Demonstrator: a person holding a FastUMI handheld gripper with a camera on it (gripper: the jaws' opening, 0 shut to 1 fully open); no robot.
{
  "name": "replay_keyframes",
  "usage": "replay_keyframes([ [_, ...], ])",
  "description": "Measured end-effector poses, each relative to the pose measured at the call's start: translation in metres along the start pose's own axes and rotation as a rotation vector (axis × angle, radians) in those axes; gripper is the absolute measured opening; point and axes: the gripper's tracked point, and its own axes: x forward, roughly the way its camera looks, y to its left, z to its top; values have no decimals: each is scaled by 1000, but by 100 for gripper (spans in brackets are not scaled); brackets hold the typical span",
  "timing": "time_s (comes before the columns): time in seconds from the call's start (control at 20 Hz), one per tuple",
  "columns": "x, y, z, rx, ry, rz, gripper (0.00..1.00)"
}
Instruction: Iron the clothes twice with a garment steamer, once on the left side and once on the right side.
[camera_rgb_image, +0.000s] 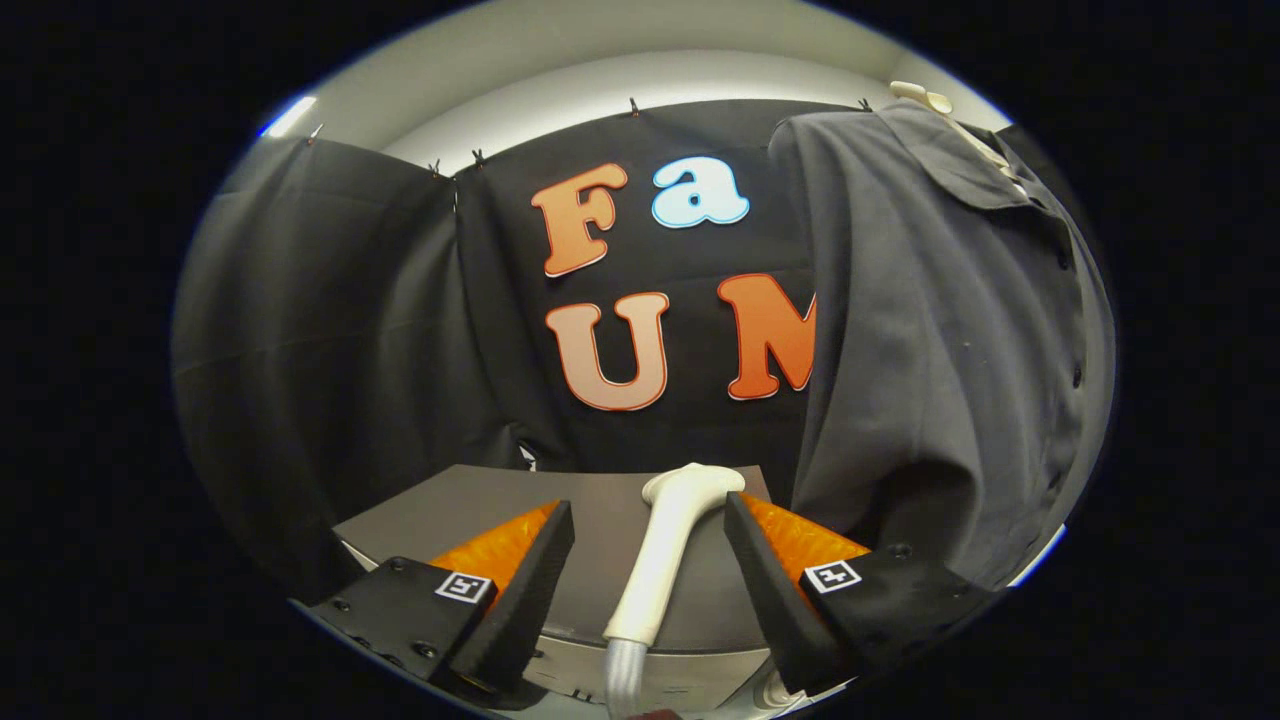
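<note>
Gripper (648, 520): fingers wide apart, gripping nothing.
Steamer (668, 545): white handle lies between the fingers, nearer the right one, apparently untouched.
Shirt (930, 330): grey, hanging far right, hem above the table edge.
Table (470, 500): open room left.

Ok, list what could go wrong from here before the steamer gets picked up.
1. The gripper is open, and the steamer handle lies nearer one finger than the other; closing off-centre may tip it or let it slip.
2. A hose trails from the handle's lower end; it could drag or snag on the grey stand when lifted.
3. The shirt hangs off to the side on a hanger, so the swing across could bump the fabric.
</note>
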Motion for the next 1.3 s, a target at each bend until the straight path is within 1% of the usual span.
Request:
replay_keyframes([
  [0.15, 38, -7, -24, -37, 82, -46, 98],
  [0.45, 72, -11, -58, -47, 189, -99, 98],
  [0.6, 81, -9, -77, -27, 258, -86, 98],
  [0.8, 92, -16, -91, 3, 316, -99, 98],
  [0.85, 96, -19, -87, -8, 290, -106, 96],
  [0.9, 95, -23, -88, -26, 296, -113, 94],
  [1.05, 95, -19, -90, -39, 279, -85, 74],
  [1.15, 95, -19, -89, -46, 283, -86, 68],
  [1.2, 93, -14, -89, -51, 286, -69, 65],
  [1.25, 90, -10, -89, -56, 289, -44, 59],
  [1.3, 90, -3, -91, -49, 291, -20, 57],
])
